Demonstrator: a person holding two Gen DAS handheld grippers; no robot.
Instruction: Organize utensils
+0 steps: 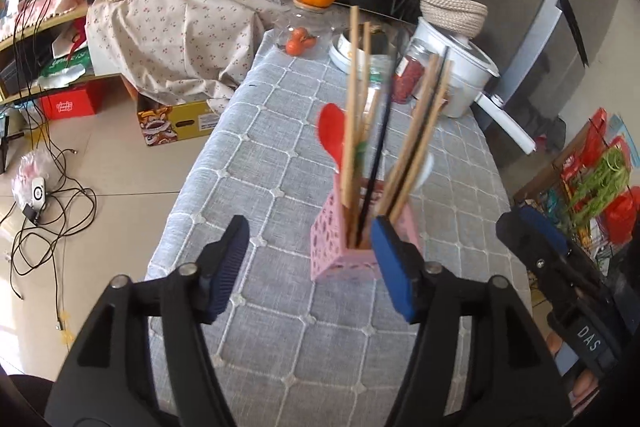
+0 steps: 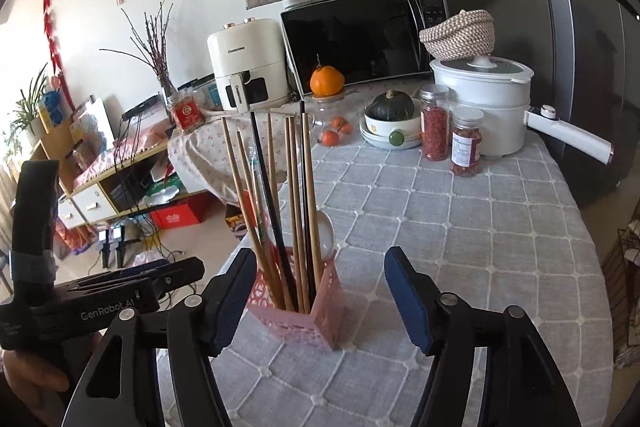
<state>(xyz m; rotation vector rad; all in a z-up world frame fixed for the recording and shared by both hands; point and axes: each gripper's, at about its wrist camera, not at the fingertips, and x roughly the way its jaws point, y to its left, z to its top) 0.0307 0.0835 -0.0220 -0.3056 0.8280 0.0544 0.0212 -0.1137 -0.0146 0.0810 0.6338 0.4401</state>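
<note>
Two hand-held grippers, left [image 1: 310,273] and right [image 2: 320,297], agape, red spoon [image 1: 332,137] plain only from left

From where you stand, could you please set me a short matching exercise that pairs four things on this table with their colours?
Things:
1. utensil holder
2. spoon
3. fruit by the microwave
4. squash in the bowl

Colours:
A. dark green
B. pink
C. orange
D. red

Pairs: 1-B, 2-D, 3-C, 4-A
</note>
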